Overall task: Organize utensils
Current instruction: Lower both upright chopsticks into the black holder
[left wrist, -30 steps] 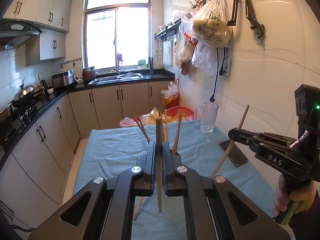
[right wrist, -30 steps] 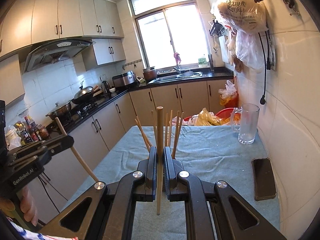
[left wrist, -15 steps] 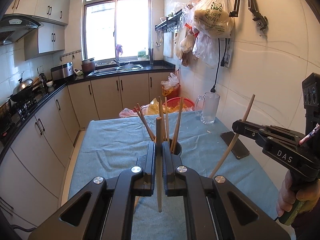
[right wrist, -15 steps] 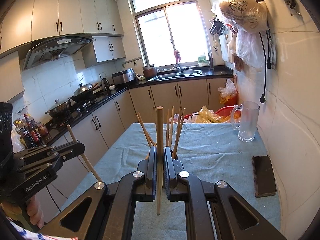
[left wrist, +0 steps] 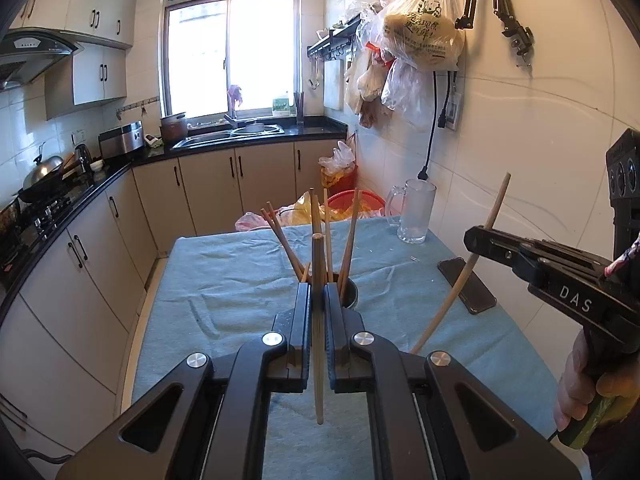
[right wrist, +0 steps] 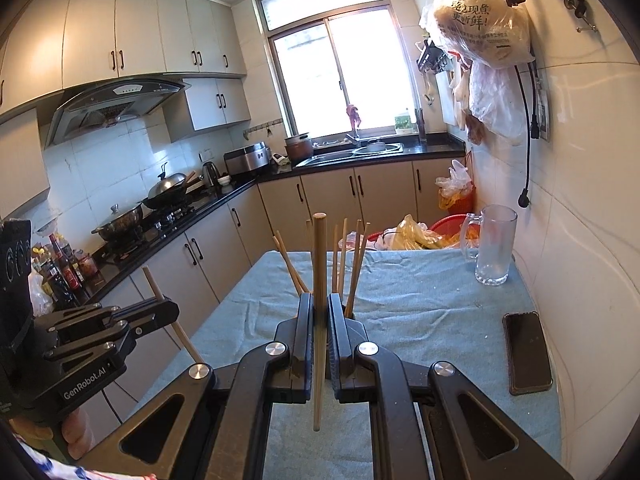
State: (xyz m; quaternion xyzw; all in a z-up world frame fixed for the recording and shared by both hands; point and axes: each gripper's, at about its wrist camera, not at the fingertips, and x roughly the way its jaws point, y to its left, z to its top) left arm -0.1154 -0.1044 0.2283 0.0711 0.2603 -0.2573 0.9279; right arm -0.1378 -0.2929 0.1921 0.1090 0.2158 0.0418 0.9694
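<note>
A dark metal cup (left wrist: 350, 294) stands mid-table on the blue cloth and holds several upright wooden chopsticks (left wrist: 350, 236). My left gripper (left wrist: 317, 292) is shut on one wooden chopstick (left wrist: 318, 256), held upright just in front of the cup. My right gripper (right wrist: 320, 300) is shut on another upright chopstick (right wrist: 319, 256), with the cup's chopsticks (right wrist: 354, 264) right behind it and the cup mostly hidden by the fingers. Each gripper shows in the other's view: the right gripper (left wrist: 476, 240) with its slanted chopstick (left wrist: 452, 300), the left gripper (right wrist: 170, 310) with its chopstick (right wrist: 184, 338).
A glass mug (left wrist: 414, 216) stands at the table's far right corner, and a black phone (left wrist: 466, 290) lies along the right edge by the tiled wall. The blue cloth (left wrist: 224, 280) covers the table. A red basket (left wrist: 356, 200) and plastic bags sit beyond the far edge.
The left gripper with its chopstick has edged a little toward the cup, whose rim now shows past the fingers. The right gripper has kept still.
</note>
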